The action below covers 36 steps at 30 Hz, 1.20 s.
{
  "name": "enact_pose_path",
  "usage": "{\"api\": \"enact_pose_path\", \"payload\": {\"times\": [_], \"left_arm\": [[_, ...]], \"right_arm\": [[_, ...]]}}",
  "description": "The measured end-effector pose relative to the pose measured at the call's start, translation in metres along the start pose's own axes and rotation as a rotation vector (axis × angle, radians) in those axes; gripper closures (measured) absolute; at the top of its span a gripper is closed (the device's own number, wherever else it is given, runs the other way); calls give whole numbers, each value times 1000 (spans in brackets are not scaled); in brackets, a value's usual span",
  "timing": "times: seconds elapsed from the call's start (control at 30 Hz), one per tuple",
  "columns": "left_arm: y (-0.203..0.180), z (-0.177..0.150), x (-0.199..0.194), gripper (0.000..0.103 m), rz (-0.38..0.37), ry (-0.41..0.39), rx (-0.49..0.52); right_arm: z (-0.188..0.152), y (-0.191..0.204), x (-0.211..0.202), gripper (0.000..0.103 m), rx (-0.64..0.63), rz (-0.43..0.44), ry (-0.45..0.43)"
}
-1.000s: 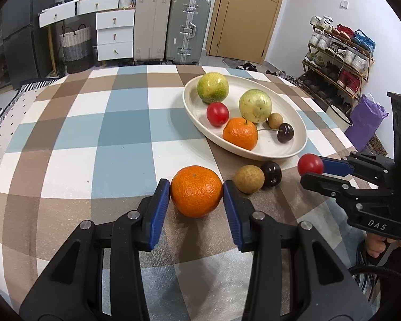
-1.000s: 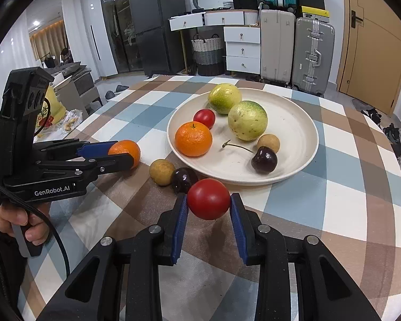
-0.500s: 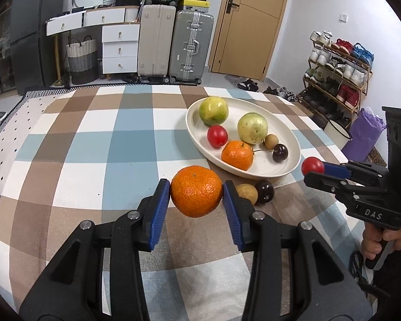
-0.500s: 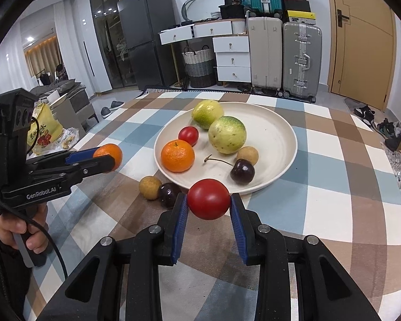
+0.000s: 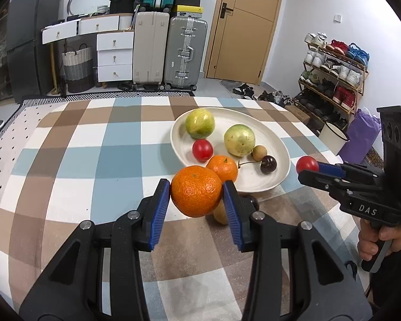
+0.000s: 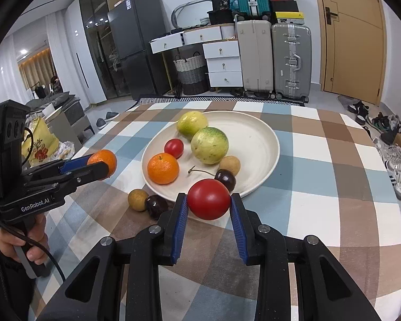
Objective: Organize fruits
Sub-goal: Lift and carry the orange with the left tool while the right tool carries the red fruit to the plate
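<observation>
Above checked cloth, left fingers (image 5: 196, 198) clamping dimpled orange (image 5: 196, 191), right fingers (image 6: 208, 204) smooth round tomato (image 6: 208, 198).

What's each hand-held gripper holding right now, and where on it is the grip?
The left hand-held gripper pinches an orange across its sides. The right hand-held gripper pinches a red tomato across its sides. Both are held clear of the table.

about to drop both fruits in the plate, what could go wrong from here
1. The plate already holds six fruits near its close side; the orange in the left gripper could knock the plated orange.
2. The right gripper pinches its round tomato only at the sides; it might slip.
3. The cherry lies right beyond it and may get bumped.
</observation>
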<state>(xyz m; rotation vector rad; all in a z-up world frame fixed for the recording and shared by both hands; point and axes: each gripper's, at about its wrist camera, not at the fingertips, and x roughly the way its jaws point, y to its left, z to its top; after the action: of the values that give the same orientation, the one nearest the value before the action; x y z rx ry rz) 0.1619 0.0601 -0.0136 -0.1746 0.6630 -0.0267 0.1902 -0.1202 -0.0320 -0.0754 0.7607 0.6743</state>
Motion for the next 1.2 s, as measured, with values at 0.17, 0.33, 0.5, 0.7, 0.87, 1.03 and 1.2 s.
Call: {"api": "enact_pose_path", "payload": {"times": [0.17, 0.33, 0.5, 0.7, 0.87, 1.03, 1.2], "left_arm": [[-6, 6, -1, 65, 6, -8, 9], [-14, 17, -2, 65, 11, -24, 21], [-25, 31, -3, 65, 1, -41, 39], [-36, 50, -4, 65, -7, -63, 67], [-37, 62, 0, 65, -4, -73, 72], [-33, 69, 11, 65, -2, -67, 65], [-32, 76, 26, 65, -4, -56, 61]], "right_arm": [[6, -6, -4, 70, 14, 9, -14], [14, -9, -9, 70, 19, 14, -24], [26, -10, -14, 70, 12, 10, -37], [46, -9, -17, 70, -3, 8, -55], [61, -11, -16, 70, -13, 8, -60], [71, -16, -9, 70, -25, 1, -49], [76, -25, 2, 70, -27, 7, -29]]}}
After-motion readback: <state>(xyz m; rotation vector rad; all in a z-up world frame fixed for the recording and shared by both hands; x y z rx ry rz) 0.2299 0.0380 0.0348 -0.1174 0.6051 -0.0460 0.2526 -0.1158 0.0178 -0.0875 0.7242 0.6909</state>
